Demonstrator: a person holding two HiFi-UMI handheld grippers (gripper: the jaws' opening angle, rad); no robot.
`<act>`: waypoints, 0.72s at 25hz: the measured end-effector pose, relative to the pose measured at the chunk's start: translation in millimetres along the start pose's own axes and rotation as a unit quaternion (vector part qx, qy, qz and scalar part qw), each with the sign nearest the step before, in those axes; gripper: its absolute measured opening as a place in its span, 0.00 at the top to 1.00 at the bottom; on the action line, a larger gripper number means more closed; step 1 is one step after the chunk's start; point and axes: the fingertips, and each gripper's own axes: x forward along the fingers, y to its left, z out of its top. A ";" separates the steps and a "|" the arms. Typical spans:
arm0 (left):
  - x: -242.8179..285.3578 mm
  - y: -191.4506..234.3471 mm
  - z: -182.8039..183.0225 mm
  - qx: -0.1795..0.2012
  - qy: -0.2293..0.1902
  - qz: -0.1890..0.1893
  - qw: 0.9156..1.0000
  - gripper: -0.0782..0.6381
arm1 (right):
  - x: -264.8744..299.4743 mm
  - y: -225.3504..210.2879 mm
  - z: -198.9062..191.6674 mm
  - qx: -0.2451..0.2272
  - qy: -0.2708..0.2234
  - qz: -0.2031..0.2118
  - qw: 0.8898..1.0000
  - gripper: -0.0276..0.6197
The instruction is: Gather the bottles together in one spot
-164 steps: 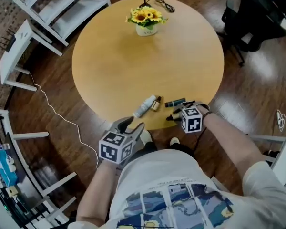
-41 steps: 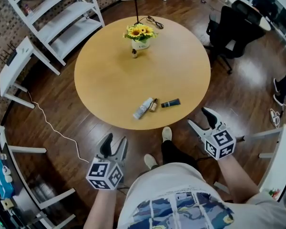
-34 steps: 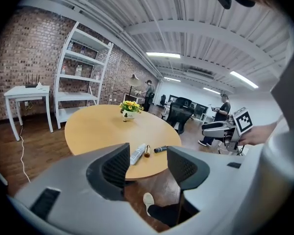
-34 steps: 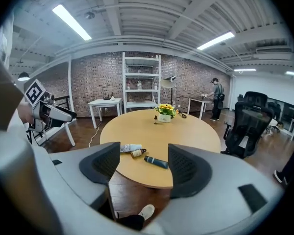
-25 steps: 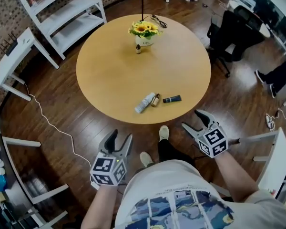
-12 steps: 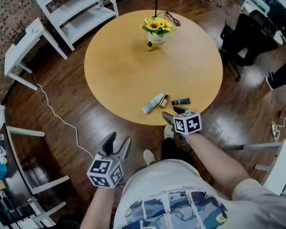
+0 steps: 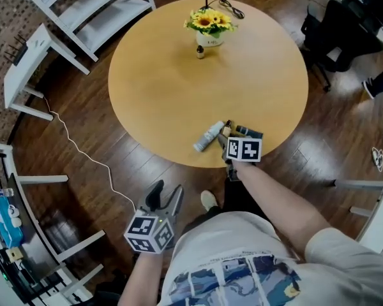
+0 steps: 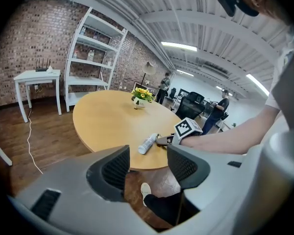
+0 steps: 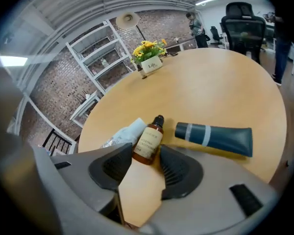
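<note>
Bottles: an amber bottle (image 9: 148,141) with a black cap and a label lies at the table's (image 7: 166,88) near edge, between a white bottle (image 9: 125,133) and a dark tube (image 9: 213,133). A fourth bottle (image 7: 200,51) stands well apart by the flowers (image 7: 208,21). The right gripper (image 9: 146,153) has just been closing its jaws, which now clasp the amber bottle's base. The pads should sit squarely before lifting, or it may roll. The left gripper (image 8: 148,153) hangs released and empty.

White short-sleeved T-shirt (image 7: 236,260) with a blue comic-panel print, dark trousers (image 7: 242,193), one pale shoe (image 7: 209,200) — and grey bodies on the left gripper (image 7: 166,194) and right gripper (image 7: 226,139), dark ribbed pads (image 8: 115,168), black-and-white marker cubes.
</note>
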 end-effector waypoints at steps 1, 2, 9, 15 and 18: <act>4.8 -1.4 0.8 -0.001 0.002 -0.004 1.000 0.58 | -0.1 -2.9 0.2 0.001 0.000 -0.004 1.000 0.71; 8.7 -2.7 1.9 0.000 0.004 -0.008 1.000 0.58 | -0.3 -5.1 -0.7 -0.001 0.003 -0.008 1.000 0.73; 26.1 -7.8 8.8 0.013 0.012 -0.034 0.999 0.58 | -6.7 -18.4 -0.5 -0.040 0.017 -0.034 0.998 0.74; 37.6 -6.6 14.4 0.015 0.013 -0.054 0.998 0.59 | -38.9 -20.0 -2.5 -0.017 -0.004 -0.004 1.000 0.74; 45.4 -15.1 26.3 0.015 0.008 -0.076 0.997 0.59 | -74.0 0.5 6.6 -0.029 -0.037 0.040 0.998 0.74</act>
